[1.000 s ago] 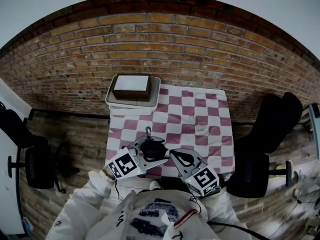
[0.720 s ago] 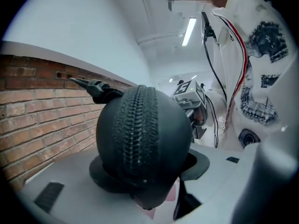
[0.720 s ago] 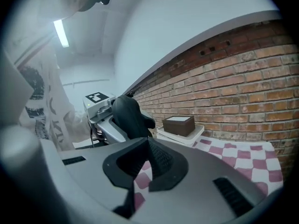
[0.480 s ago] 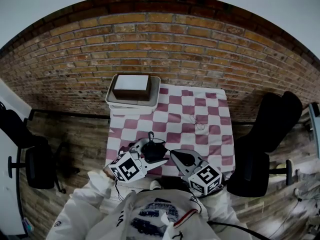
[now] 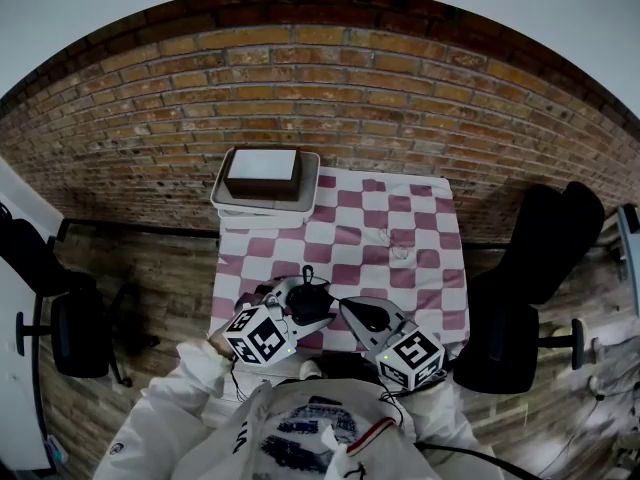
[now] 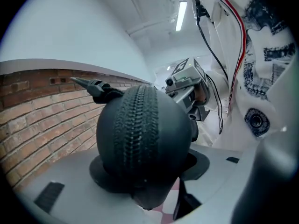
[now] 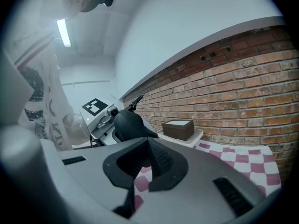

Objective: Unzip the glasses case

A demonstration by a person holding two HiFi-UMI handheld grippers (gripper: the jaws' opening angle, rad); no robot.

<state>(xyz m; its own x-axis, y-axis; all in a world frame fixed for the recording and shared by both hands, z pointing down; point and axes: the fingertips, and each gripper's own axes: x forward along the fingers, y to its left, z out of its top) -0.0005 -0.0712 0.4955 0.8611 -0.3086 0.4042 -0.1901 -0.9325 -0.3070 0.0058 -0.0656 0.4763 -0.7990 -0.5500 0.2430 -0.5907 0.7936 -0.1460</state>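
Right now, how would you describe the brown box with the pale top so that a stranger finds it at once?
Start at the table with the red-and-white checked cloth, before the red brick wall. At its far left corner lies a cream rectangular tray, and the brown box sits in it. Dark brown sides and a pale flat top set it apart from the tray beneath.

A red brick wall [image 5: 320, 78] backs a checkered table [image 5: 400, 218] on wood floor [image 5: 150, 268], black chair [image 5: 545, 243] at right

No words or numbers are legible; only square black-and-white markers on the cubes behind the left gripper [image 5: 297, 306] and right gripper [image 5: 348, 311] claws.
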